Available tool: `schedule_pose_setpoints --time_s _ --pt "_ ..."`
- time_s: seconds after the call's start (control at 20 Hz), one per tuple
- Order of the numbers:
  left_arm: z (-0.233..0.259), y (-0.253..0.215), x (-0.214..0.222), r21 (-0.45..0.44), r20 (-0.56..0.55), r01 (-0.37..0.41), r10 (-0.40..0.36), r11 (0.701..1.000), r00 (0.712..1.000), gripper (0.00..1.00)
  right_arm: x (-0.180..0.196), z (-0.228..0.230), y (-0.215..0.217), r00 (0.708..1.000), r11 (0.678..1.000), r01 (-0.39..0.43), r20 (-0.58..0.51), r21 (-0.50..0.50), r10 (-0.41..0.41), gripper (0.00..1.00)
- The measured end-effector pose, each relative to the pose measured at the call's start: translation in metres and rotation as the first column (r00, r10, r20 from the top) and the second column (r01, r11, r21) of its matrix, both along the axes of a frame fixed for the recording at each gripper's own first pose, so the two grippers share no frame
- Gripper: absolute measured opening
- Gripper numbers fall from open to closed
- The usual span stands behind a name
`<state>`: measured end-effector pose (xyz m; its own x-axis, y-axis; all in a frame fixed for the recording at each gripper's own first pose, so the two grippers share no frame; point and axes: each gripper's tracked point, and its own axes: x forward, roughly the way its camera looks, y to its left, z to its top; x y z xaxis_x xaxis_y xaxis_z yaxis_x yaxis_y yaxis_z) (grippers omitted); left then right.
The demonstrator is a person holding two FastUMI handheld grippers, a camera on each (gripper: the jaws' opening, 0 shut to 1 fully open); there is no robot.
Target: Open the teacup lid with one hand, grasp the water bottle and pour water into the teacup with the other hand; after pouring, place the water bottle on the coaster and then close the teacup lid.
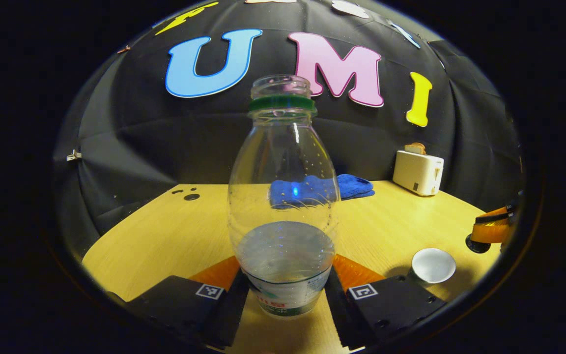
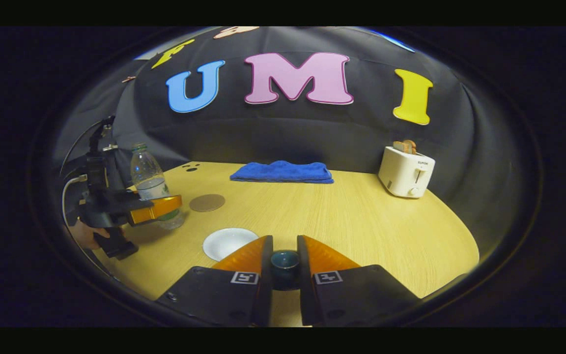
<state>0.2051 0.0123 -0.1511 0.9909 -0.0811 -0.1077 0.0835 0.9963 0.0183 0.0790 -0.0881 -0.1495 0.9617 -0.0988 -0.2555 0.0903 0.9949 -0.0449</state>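
A clear water bottle, uncapped with a green neck ring, stands upright with water in its lower part. My left gripper is shut on its base, one finger pressing on each side; the right gripper view shows this gripper at the far left, around the bottle. The white teacup sits open on the table, and it appears again just left of my right gripper. That gripper is shut on a small dark teal lid, held away from the cup. A brown round coaster lies right of the bottle.
A folded blue towel lies at the back middle of the wooden table. A white toaster with bread in it stands at the back right. A hand holds the left gripper. Small dark holes mark the table's back left.
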Motion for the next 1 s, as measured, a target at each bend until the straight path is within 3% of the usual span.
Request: schedule_pose_setpoints --time_s 0.1,0.15,0.25,0.3,0.4,0.45,0.5,0.55,0.6,0.65,0.75,0.85,0.9,1.0 --pt "0.005 0.003 -0.007 0.070 -0.001 -0.005 0.005 0.998 1.000 0.80 -0.002 -0.003 -0.006 1.000 1.000 0.004 -0.006 0.000 -0.004 0.26" --pt "0.011 0.004 -0.009 0.108 0.005 0.006 -0.006 0.994 1.000 0.76 -0.002 -0.003 -0.010 1.000 1.000 0.008 -0.005 0.001 -0.008 0.27" --pt "0.018 0.005 -0.013 0.232 -0.005 0.019 -0.018 0.973 1.000 0.71 -0.004 0.000 -0.018 1.000 1.000 0.019 0.008 0.008 -0.019 0.22" --pt "0.021 0.008 -0.013 0.303 -0.012 0.021 -0.018 0.953 1.000 0.75 -0.007 0.000 -0.021 1.000 1.000 0.024 0.007 0.009 -0.024 0.22" --pt "0.032 0.006 -0.012 0.534 -0.019 0.040 -0.035 0.845 0.999 0.75 -0.016 0.000 -0.029 1.000 1.000 0.028 0.009 0.010 -0.028 0.27" --pt "0.030 0.003 -0.011 0.586 -0.034 0.056 -0.045 0.808 0.998 0.75 -0.018 0.002 -0.029 1.000 1.000 0.019 0.023 0.023 -0.019 0.31" --pt "0.027 0.000 -0.010 0.638 -0.041 0.070 -0.057 0.767 0.998 0.75 -0.019 0.004 -0.031 0.999 0.999 0.018 0.033 0.035 -0.019 0.27" --pt "0.024 -0.008 -0.008 0.700 -0.055 0.096 -0.080 0.708 0.995 0.75 -0.024 0.002 -0.035 0.999 0.999 0.020 0.031 0.030 -0.021 0.22" --pt "0.018 -0.015 -0.007 0.743 -0.073 0.118 -0.096 0.659 0.993 0.80 -0.027 -0.001 -0.041 0.999 1.000 0.024 0.025 0.016 -0.025 0.27" --pt "0.013 -0.021 -0.007 0.769 -0.090 0.140 -0.111 0.624 0.990 0.75 -0.030 -0.001 -0.044 0.999 1.000 0.025 0.023 0.010 -0.025 0.26" --pt "0.002 -0.031 -0.005 0.812 -0.130 0.185 -0.138 0.554 0.982 0.75 -0.034 -0.002 -0.049 0.999 0.999 0.032 0.020 0.009 -0.032 0.22" --pt "-0.006 -0.034 -0.003 0.857 -0.154 0.203 -0.141 0.474 0.978 0.76 -0.038 -0.004 -0.054 0.999 0.999 0.038 0.014 0.007 -0.038 0.26" --pt "-0.008 -0.035 0.000 0.872 -0.175 0.219 -0.139 0.438 0.975 0.76 -0.038 -0.004 -0.056 0.999 0.999 0.040 0.016 0.007 -0.040 0.22" --pt "-0.016 -0.036 0.002 0.887 -0.207 0.245 -0.138 0.391 0.969 0.75 -0.040 -0.004 -0.057 0.999 0.999 0.041 0.020 0.016 -0.041 0.27"
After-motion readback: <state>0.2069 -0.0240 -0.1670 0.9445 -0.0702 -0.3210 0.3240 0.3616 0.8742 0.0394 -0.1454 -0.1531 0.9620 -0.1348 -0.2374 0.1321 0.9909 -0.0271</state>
